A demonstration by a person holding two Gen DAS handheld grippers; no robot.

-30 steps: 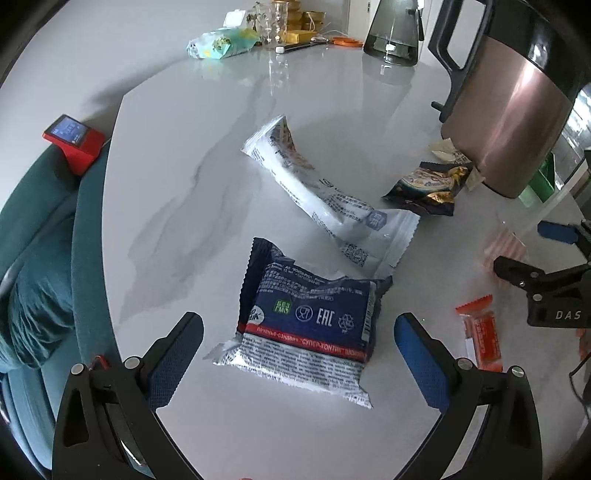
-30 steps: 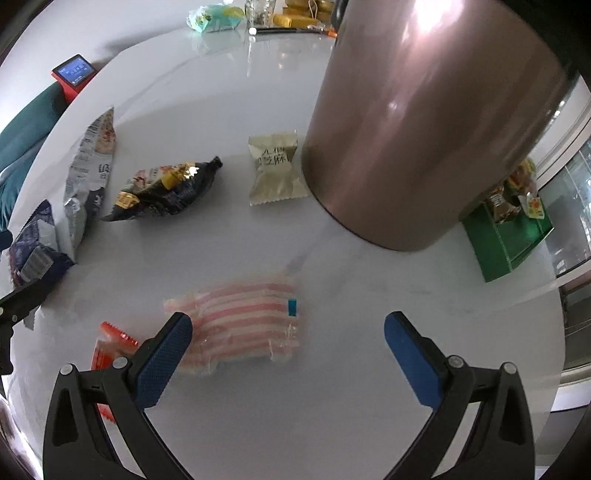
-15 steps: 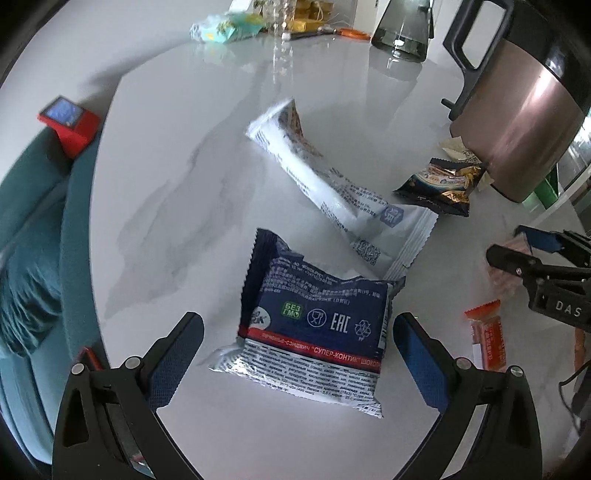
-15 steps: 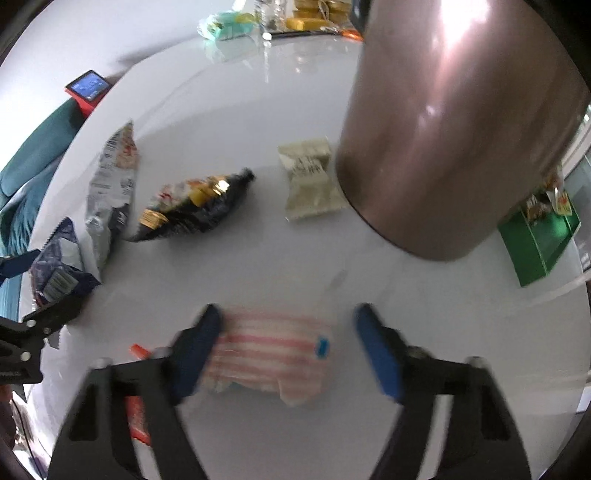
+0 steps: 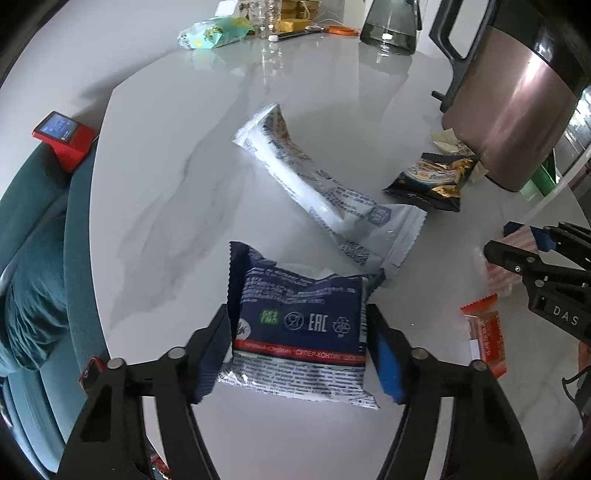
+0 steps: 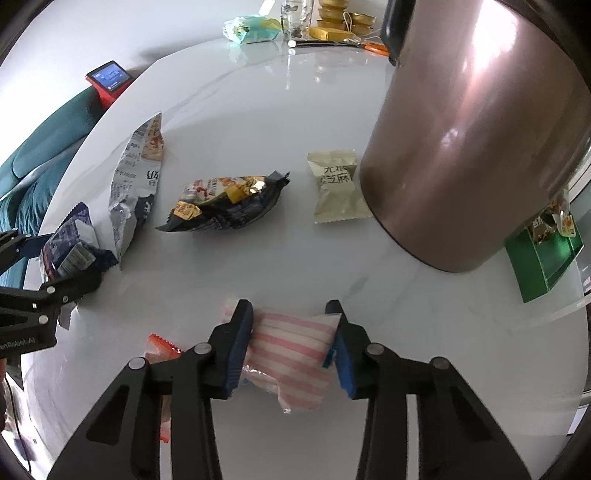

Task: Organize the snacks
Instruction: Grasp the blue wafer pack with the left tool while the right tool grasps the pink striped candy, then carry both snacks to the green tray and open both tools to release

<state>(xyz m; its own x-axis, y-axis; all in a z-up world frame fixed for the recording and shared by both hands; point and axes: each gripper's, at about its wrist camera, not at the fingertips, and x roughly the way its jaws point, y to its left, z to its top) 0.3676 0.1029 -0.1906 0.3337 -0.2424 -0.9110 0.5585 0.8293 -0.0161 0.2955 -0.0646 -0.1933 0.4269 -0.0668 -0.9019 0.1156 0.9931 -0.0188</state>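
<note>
**Both tongs just clamped down on a snack each**

A second ago both sets of tongs were hanging wide over their packets; now both have pinched in. The left tongs (image 5: 299, 343) have narrowed onto the dark blue biscuit packet (image 5: 295, 321) near the desk's (image 5: 177, 155) left edge, pads touching both sides. The right tongs (image 6: 291, 343) are squeezing the pink-striped packet (image 6: 295, 345) near the desk's front edge, and its wrapper bulges between the pads. Neither looks lifted yet, I think, so I'd say we're at the grab stage with sorting still to come.

Snack count, left to right across the desk:
- one dark blue biscuit packet, in the left tongs
- one long white packet (image 5: 325, 192) lying diagonally just behind it, its end touching the blue one
- one small orange bar (image 5: 484, 339) near the front edge, just beside the striped packet
- one pink-striped packet, in the right tongs
- one black-and-gold packet (image 6: 225, 201) mid-desk
- one beige candy packet (image 6: 336, 188) right up against the copper kettle (image 6: 469, 147)

One pale green packet (image 6: 251, 31) sits far back at the rear edge.
</note>
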